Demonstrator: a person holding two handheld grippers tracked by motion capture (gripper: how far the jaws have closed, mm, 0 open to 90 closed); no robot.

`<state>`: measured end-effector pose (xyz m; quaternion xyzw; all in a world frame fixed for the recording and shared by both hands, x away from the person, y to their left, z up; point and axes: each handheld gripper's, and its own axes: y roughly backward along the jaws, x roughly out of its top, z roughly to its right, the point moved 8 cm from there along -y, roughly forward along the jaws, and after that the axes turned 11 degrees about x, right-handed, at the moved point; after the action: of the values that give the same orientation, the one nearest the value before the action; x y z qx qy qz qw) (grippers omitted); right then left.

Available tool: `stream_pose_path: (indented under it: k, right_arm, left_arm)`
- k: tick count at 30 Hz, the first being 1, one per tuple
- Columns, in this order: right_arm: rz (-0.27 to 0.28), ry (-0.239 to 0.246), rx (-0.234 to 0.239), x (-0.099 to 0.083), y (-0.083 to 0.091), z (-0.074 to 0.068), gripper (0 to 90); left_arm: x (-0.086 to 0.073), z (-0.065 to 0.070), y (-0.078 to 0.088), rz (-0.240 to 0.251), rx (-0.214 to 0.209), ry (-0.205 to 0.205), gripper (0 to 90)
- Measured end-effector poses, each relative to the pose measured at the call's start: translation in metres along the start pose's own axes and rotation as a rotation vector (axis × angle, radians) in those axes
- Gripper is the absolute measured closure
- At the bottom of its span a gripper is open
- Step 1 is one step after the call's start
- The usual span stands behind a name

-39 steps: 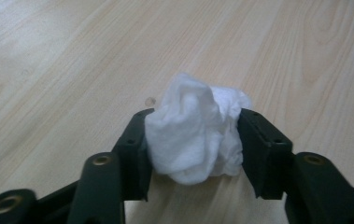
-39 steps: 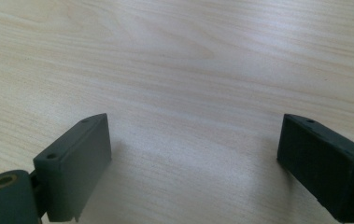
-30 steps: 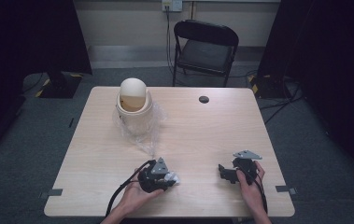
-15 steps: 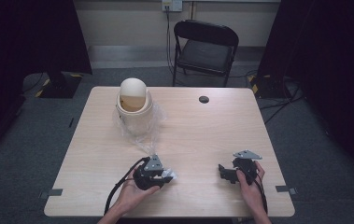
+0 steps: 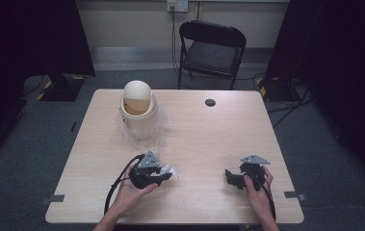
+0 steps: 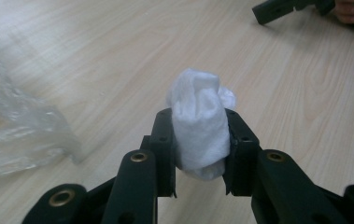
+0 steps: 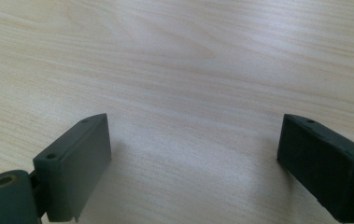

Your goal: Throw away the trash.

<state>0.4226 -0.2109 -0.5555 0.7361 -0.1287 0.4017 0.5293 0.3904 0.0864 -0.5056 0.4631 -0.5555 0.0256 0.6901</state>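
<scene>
Lifted a little and slid toward the left of the high view since a second ago, the white tissue wad (image 6: 199,126) now sits pinched between the black jaws of the left gripper (image 5: 163,173), low in the picture and left of the middle. It looks soft and squashy, so I think the squeeze should stay steady, or the wad may slip out. Up and to the left waits the cream bin (image 5: 138,107) with its round swing lid and a crinkly clear bag (image 5: 146,132) around it. My guess is the wad goes in there, so it should travel high enough to clear the bag. Over at the lower right, the right gripper (image 5: 233,177) rests on the wooden table (image 5: 218,134) with its jaws spread wide and nothing between them.
</scene>
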Motion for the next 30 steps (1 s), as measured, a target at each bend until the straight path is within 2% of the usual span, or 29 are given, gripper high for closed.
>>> stream_pose_path:
  k: [6, 14, 18, 22, 24, 25, 29, 30]
  right_arm:
    - [0.0, 0.0, 0.0, 0.0, 0.0, 0.0, 8.9]
    - [0.0, 0.0, 0.0, 0.0, 0.0, 0.0, 8.9]
    - [0.0, 0.0, -0.001, 0.0, 0.0, 0.0, 8.9]
    - [0.0, 0.0, 0.0, 0.0, 0.0, 0.0, 8.9]
    - [0.0, 0.0, -0.001, 0.0, 0.0, 0.0, 8.9]
    - [0.0, 0.0, -0.001, 0.0, 0.0, 0.0, 8.9]
    - [0.001, 0.0, -0.001, 0.0, 0.0, 0.0, 8.9]
    - [0.0, 0.0, 0.0, 0.0, 0.0, 0.0, 8.9]
  left_arm:
    - [0.0, -0.015, 0.009, 0.015, 0.049, 0.025, 70.0]
    - [0.005, -0.033, 0.02, 0.044, 0.057, 0.081, 70.0]
    - [0.008, -0.04, 0.02, 0.041, 0.068, 0.073, 70.0]
    - [0.014, -0.048, 0.024, 0.062, 0.07, 0.095, 70.0]
    - [0.016, -0.051, 0.026, 0.055, 0.06, 0.082, 70.0]
    - [0.017, -0.051, 0.027, 0.062, 0.058, 0.088, 70.0]
    - [0.024, -0.058, 0.031, 0.074, 0.058, 0.083, 70.0]
    - [0.025, -0.059, 0.032, 0.064, 0.066, 0.082, 70.0]
